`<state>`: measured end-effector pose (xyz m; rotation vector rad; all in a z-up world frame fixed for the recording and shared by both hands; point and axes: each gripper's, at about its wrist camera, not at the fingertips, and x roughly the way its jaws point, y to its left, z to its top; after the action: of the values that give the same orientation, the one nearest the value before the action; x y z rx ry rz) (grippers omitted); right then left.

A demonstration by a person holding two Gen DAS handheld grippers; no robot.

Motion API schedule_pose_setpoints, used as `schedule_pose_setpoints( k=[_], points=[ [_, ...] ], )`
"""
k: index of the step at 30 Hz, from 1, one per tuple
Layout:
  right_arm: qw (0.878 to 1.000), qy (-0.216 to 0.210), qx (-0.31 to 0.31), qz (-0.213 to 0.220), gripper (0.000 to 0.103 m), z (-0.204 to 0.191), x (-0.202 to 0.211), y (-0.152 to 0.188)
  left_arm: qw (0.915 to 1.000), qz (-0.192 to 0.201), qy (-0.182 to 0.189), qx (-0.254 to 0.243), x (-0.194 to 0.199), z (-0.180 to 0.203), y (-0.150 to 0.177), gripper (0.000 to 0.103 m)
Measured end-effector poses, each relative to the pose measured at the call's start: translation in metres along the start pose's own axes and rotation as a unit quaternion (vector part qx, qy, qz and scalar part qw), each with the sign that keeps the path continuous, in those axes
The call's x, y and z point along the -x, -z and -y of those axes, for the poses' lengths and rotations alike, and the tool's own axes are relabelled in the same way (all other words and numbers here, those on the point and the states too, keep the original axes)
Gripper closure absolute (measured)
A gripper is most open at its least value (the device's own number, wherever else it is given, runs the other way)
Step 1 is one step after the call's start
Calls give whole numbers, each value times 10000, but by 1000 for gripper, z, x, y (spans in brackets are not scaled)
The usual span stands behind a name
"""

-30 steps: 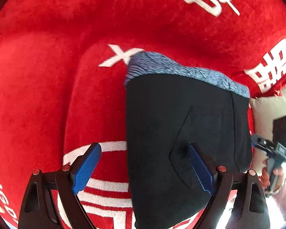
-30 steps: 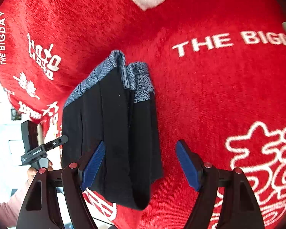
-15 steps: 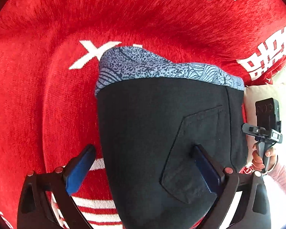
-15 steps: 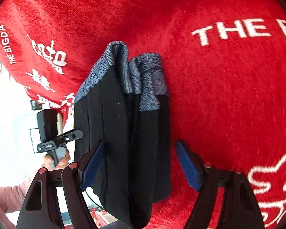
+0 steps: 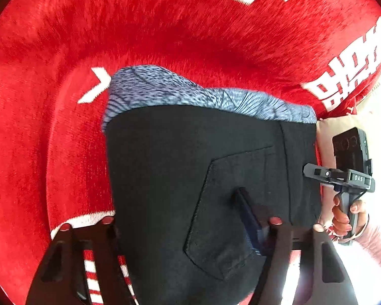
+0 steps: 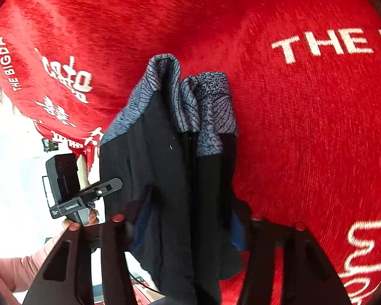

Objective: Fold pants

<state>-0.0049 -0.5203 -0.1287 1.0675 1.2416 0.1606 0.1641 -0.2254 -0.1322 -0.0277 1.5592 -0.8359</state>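
Note:
The black pants (image 5: 190, 178) with a blue-grey patterned waistband (image 5: 203, 96) lie folded on a red blanket. In the left wrist view my left gripper (image 5: 180, 218) straddles the pants over the back pocket; one blue finger (image 5: 249, 218) shows, the other is hidden under the fabric. In the right wrist view the pants (image 6: 180, 178) hang bunched between the fingers of my right gripper (image 6: 188, 216), whose blue pads are mostly hidden by cloth. The jaws of both have narrowed around the fabric.
The red blanket (image 6: 304, 127) with white lettering covers the surface all round. Each gripper shows in the other's view: the right one (image 5: 348, 178) by the pants' right edge, the left one (image 6: 71, 190) by their left edge. The blanket's edge is near both.
Both grippers have moved forward onto the pants and their jaws have narrowed around the black fabric. The pants now fill more of both views.

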Motion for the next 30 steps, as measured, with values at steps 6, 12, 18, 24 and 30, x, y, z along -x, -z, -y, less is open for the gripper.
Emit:
schedule_pose_setpoints(
  k=[6,12,18,24,30],
  points=[
    [9994,-318,-87,73,56,-10,19,19,9998,157,76,16,28,13,10,43],
    [9983,-547,-155,102,56,-17,40,50,9998,203,7,-81,51,34,36,43],
    [9966,-781,-246,52,56,-13,53,88,9994,259,-216,-58,72,54,73,43],
    [9970,-707,-313,16,56,-27,34,119,9992,191,-326,123,77,38,104,43],
    [9991,-327,-223,140,55,-37,14,126,9994,166,-294,87,62,18,108,43]
  ],
)
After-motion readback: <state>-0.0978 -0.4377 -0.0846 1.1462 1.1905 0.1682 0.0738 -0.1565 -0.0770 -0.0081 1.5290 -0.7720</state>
